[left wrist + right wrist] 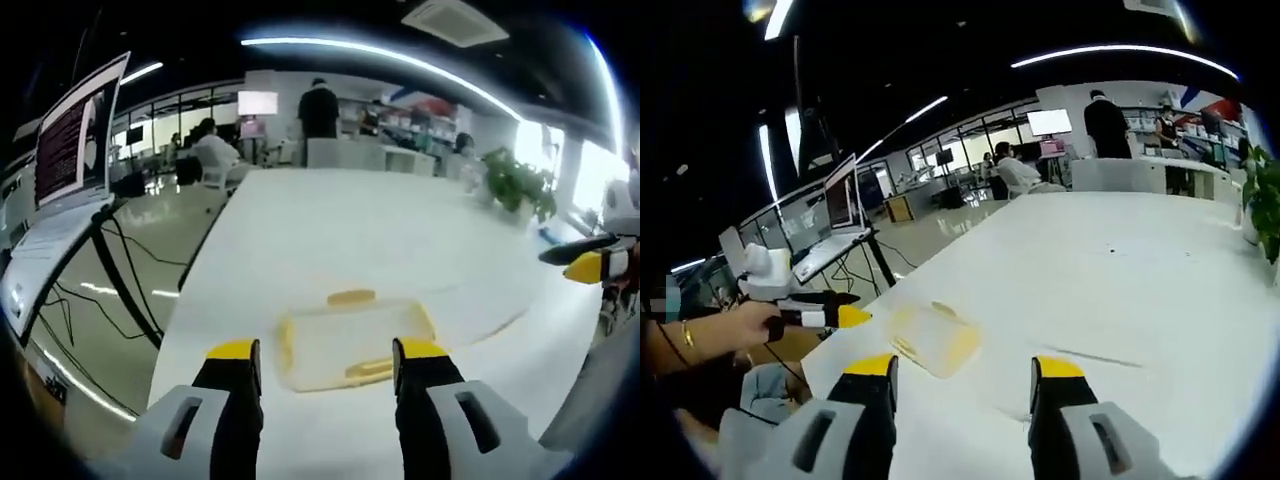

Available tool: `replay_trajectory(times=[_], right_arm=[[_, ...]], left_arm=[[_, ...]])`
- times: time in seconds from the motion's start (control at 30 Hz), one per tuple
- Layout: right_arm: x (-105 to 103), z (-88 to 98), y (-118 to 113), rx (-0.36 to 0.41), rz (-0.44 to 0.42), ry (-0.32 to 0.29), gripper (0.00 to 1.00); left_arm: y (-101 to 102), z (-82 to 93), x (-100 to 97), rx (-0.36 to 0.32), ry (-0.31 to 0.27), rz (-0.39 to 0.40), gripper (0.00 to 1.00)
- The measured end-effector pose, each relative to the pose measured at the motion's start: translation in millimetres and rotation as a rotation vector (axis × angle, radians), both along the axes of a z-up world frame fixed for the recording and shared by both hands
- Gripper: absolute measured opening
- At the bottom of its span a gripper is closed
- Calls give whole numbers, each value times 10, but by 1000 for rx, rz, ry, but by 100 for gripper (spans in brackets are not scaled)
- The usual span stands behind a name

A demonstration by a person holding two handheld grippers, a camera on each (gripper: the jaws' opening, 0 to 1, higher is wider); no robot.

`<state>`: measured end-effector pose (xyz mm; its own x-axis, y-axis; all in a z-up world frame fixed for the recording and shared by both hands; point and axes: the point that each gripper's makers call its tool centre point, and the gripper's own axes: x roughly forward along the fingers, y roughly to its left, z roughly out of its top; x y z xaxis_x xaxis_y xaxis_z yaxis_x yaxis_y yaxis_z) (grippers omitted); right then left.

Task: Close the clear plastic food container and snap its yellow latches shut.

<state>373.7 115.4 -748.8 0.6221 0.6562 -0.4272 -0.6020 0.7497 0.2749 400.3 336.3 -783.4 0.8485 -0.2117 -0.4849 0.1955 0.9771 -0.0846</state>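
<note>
My left tongs [328,358] and right tongs [965,368] gape wide, empty, above the clear yellow-latched plastic food container [352,342] on the white counter [380,230].

Container [352,343] on table [400,230], laptop [70,140] left beyond edge.

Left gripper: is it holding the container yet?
No. The left gripper is open, its jaws apart and empty, with the container lying untouched on the table beyond them.

Clear container [350,342] with yellow latches on a white table [400,240]; black left gripper [328,372] jaws yellow-tipped
</note>
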Motion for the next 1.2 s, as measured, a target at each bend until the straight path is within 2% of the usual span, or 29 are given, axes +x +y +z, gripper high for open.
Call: replay_trajectory(times=[0.1,0.23,0.37,0.47,0.67,0.73,0.8,0.93,1.03,1.2], right_arm=[[78,19,144,-26,16,-22,49],[163,3,302,-15,33,-22,48],[194,-112,460,-17,59,24,43],[238,-176,524,-27,62,32,42],[347,-306,605,-26,34,59,42],[379,-369,636,-17,26,78,42],[381,-437,678,15,15,131,40],[461,-529,696,16,-18,143,38],[463,-608,747,34,-31,186,36],[488,-762,820,1,-34,184,35]], left_arm=[[40,-36,24,-2,3,8,52],[82,-89,58,0,11,26,51],[114,-136,119,0,13,35,51],[134,-172,160,5,20,40,50],[167,-267,241,24,37,35,47],[164,-300,270,38,44,26,46],[156,-331,294,46,54,16,46],[152,-348,358,62,58,6,47],[159,-374,404,61,60,5,48],[155,-483,451,79,78,-6,47]])
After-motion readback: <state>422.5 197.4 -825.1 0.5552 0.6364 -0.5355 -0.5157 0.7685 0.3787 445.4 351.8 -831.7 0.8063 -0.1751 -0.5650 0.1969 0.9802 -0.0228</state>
